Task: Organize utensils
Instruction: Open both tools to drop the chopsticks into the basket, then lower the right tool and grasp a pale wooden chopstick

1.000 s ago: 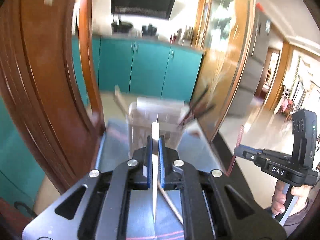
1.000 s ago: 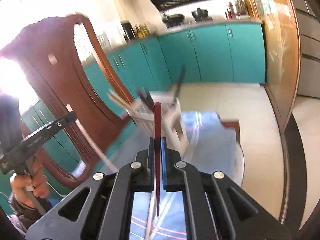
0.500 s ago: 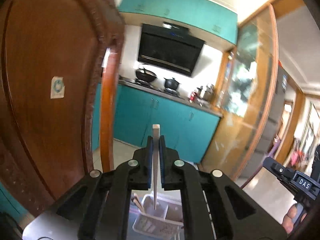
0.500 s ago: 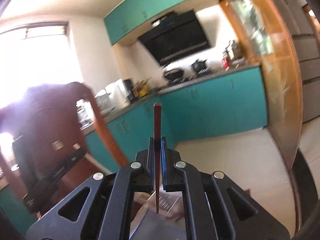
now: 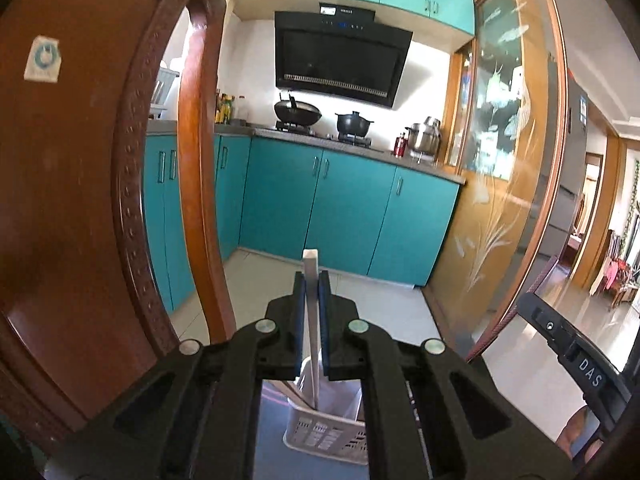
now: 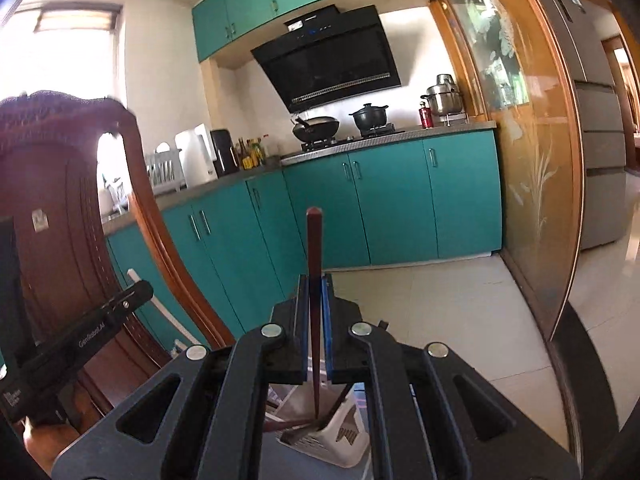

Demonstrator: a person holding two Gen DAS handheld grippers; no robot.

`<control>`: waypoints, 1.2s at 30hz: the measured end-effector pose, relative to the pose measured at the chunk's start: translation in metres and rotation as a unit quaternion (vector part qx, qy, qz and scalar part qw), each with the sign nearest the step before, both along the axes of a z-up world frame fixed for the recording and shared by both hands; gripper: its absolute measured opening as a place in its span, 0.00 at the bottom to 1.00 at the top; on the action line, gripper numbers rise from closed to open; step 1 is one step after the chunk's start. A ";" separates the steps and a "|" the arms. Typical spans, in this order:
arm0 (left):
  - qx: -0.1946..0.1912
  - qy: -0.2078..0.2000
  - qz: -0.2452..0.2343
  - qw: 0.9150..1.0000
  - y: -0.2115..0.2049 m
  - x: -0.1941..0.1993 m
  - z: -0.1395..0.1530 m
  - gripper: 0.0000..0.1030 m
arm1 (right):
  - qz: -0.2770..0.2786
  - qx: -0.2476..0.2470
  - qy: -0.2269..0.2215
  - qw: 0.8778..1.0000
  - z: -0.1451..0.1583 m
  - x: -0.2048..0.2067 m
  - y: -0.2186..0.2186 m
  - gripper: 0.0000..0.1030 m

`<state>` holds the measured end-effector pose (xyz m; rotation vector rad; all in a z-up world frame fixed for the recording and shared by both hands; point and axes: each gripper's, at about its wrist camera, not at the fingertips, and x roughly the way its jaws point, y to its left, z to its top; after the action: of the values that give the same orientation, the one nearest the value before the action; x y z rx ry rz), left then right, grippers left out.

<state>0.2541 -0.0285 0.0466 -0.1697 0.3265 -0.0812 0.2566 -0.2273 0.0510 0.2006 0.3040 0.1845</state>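
Both tongs are clenched, each on a single chopstick held upright above a white basket: the left gripper [image 5: 311,312] pinches a white chopstick [image 5: 311,268] between its blue pads, and the right gripper [image 6: 316,312] pinches a dark red chopstick [image 6: 314,248] the same way. Below the left jaws, the white stick's lower end points down into the slotted basket [image 5: 324,436], which stands on a blue table [image 5: 272,432]; whether the tip touches the bottom cannot be told. From the right wrist, the red stick's tip hangs just over the same basket [image 6: 340,440], where several dark sticks [image 6: 296,428] already lean inside, so part of the sorting looks done. What appears left is to lower and let go of these two; any utensils still lying on the table are out of sight beneath the grippers. Each gripper shows at the edge of the other's view, so the two work close side by side. A carved wooden chair [image 5: 80,200] rises just beyond the table on the left. Farther off, teal cabinets [image 6: 392,200] line the kitchen, with a wok [image 6: 316,126] and a black pot [image 6: 370,116] on the stove under a black hood [image 5: 340,60].
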 end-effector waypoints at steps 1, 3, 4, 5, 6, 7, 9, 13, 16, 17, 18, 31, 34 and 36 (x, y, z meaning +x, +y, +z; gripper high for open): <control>0.001 0.005 -0.002 1.000 0.000 0.001 -0.003 0.07 | 0.000 -0.007 0.004 1.000 -0.002 0.000 0.002 0.06; 0.001 0.012 -0.004 1.000 -0.001 0.005 -0.006 0.07 | -0.002 -0.012 0.004 1.000 -0.003 -0.003 0.002 0.08; 0.003 0.016 -0.005 1.000 -0.002 0.004 -0.007 0.08 | -0.004 -0.011 0.002 1.000 -0.002 -0.008 0.003 0.08; 0.005 0.017 -0.004 1.000 -0.003 0.005 -0.008 0.08 | -0.006 -0.010 -0.002 1.000 0.000 -0.011 0.000 0.10; 0.007 0.018 -0.005 1.000 -0.004 0.004 -0.009 0.08 | -0.005 -0.008 -0.007 1.000 0.003 -0.017 -0.002 0.10; 0.008 0.018 -0.006 1.000 -0.004 0.003 -0.008 0.08 | -0.003 -0.007 -0.010 1.000 0.004 -0.023 -0.003 0.10; 0.014 0.015 -0.010 1.000 -0.005 -0.002 -0.009 0.08 | -0.003 -0.008 -0.022 1.000 0.010 -0.038 -0.008 0.10; 0.022 0.007 -0.018 1.000 -0.008 -0.010 -0.006 0.09 | -0.012 0.004 -0.033 0.999 0.012 -0.065 -0.026 0.14; 0.023 0.002 -0.022 0.999 -0.007 -0.020 -0.006 0.16 | -0.026 0.019 -0.024 0.999 0.000 -0.079 -0.041 0.16; 0.024 0.000 -0.022 0.999 -0.006 -0.024 -0.007 0.21 | -0.031 0.024 -0.018 0.999 -0.007 -0.083 -0.046 0.16; 0.024 -0.002 -0.021 0.999 -0.007 -0.027 -0.007 0.23 | -0.037 0.028 -0.010 0.999 -0.015 -0.086 -0.050 0.16; 0.057 0.039 -0.018 0.997 -0.007 -0.051 -0.058 0.37 | 0.117 -0.055 0.317 0.940 -0.218 -0.029 0.051 0.16; 0.048 0.054 -0.016 0.997 -0.003 -0.051 -0.065 0.37 | 0.103 -0.034 0.324 0.940 -0.228 -0.009 0.061 0.16; 0.046 0.057 -0.013 0.997 0.000 -0.051 -0.067 0.41 | 0.089 -0.031 0.333 0.938 -0.234 0.006 0.065 0.16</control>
<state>0.2030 -0.0290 -0.0199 -0.0780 0.4445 -0.0814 0.2625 -0.1625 -0.1835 0.1672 1.0055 0.2832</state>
